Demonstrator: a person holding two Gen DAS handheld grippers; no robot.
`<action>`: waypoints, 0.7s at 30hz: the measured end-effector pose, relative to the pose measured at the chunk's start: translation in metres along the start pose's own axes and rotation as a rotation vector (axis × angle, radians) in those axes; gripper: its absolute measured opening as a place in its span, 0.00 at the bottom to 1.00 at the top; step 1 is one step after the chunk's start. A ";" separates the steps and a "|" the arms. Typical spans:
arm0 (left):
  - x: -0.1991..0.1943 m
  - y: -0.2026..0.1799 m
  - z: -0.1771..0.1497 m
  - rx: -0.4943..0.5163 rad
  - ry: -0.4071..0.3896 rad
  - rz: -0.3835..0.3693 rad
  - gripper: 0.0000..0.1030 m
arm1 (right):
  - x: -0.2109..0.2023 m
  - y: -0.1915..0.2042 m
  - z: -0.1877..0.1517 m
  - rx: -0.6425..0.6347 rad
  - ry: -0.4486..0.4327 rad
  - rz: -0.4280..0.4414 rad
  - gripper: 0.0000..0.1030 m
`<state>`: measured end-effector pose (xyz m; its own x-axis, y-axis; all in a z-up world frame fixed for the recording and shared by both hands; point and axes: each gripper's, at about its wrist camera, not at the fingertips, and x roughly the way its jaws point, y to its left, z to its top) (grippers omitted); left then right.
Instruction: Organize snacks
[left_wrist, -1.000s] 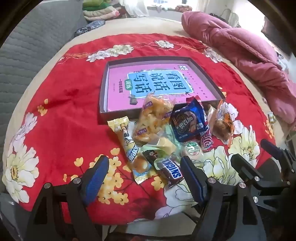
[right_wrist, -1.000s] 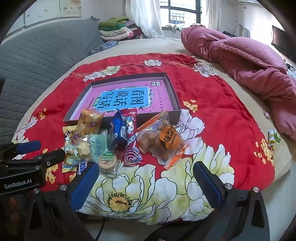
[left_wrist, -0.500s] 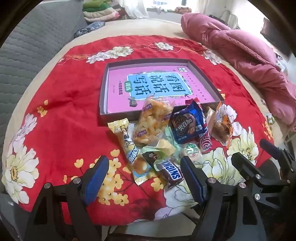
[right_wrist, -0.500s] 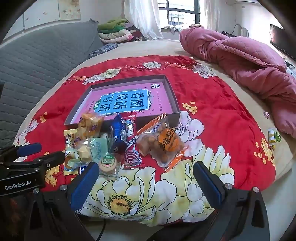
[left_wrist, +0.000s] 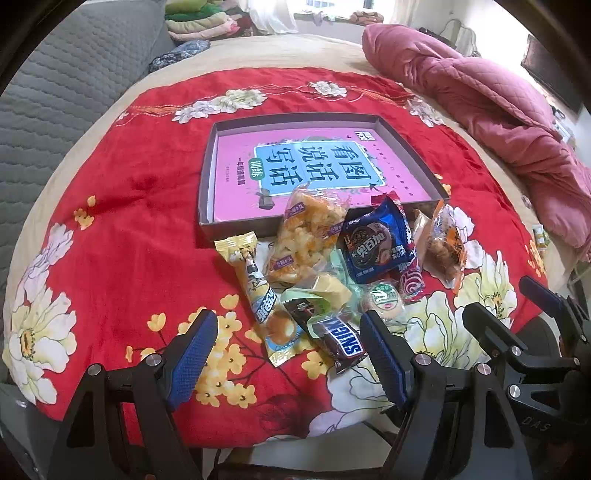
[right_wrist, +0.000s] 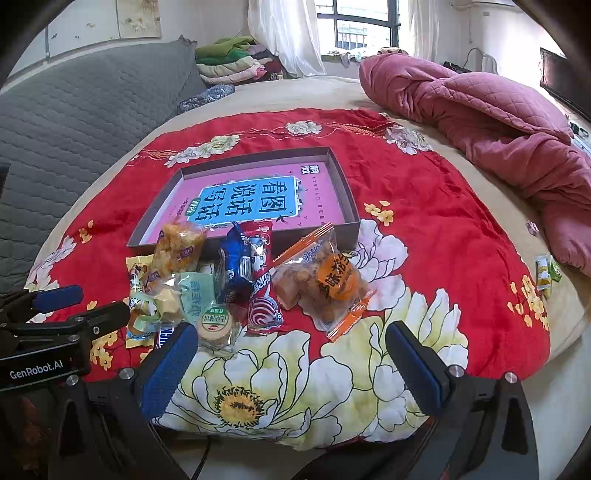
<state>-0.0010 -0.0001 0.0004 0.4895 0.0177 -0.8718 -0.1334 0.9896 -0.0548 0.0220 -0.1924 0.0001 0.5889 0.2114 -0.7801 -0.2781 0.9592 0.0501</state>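
**Snack sort: pre-grasp, both grippers empty**

Bed (right_wrist: 332, 92) covered by red floral blanket (left_wrist: 122, 229); pink quilt (right_wrist: 498, 122) bunched at far right, well apart from work area. Shallow box tray (left_wrist: 207, 192) lying flat mid-blanket, pink printed book cover filling its floor, no snacks inside yet. Snack pile heaped just in front of tray's near wall, wrappers overlapping.

Pile, large to small: clear bag of orange puffs (left_wrist: 308, 236) leaning on tray wall; orange-labelled bag of fried bites (right_wrist: 325, 284) at right edge of pile; blue cookie pack (left_wrist: 376, 247); long yellow wafer stick (left_wrist: 255, 284); Snickers bar (left_wrist: 332, 336) nearest the camera; round green-lidded biscuit (right_wrist: 213, 325).

Left hand-held gripper (left_wrist: 288, 358): jaws spread wide, nothing held, hovering low with Snickers bar between the blue pads. Right hand-held gripper (right_wrist: 288, 365): likewise spread and empty, over bare blanket short of the pile.

Step judged: first pick. Suggested method: take outermost, top-lying item first (Snickers bar for left, fried-bites bag for right) to avoid dragging neighbours. Pinch across narrow width, close gently on puffed bags. Lift clear before travelling over tray wall. Soft bedding likely to yield under pressure, so descend lightly.
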 end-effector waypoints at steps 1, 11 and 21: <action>0.000 0.000 0.000 0.000 -0.001 0.001 0.78 | 0.000 0.000 0.000 0.000 0.000 0.000 0.99; 0.000 -0.001 -0.001 0.000 0.005 -0.002 0.78 | 0.000 0.000 0.000 0.001 0.000 0.000 0.99; 0.001 -0.002 -0.001 0.000 0.008 0.001 0.78 | 0.000 0.000 0.000 0.001 0.000 0.000 0.99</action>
<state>-0.0016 -0.0023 -0.0009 0.4824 0.0171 -0.8758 -0.1338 0.9895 -0.0544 0.0218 -0.1924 0.0003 0.5888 0.2111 -0.7802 -0.2775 0.9594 0.0502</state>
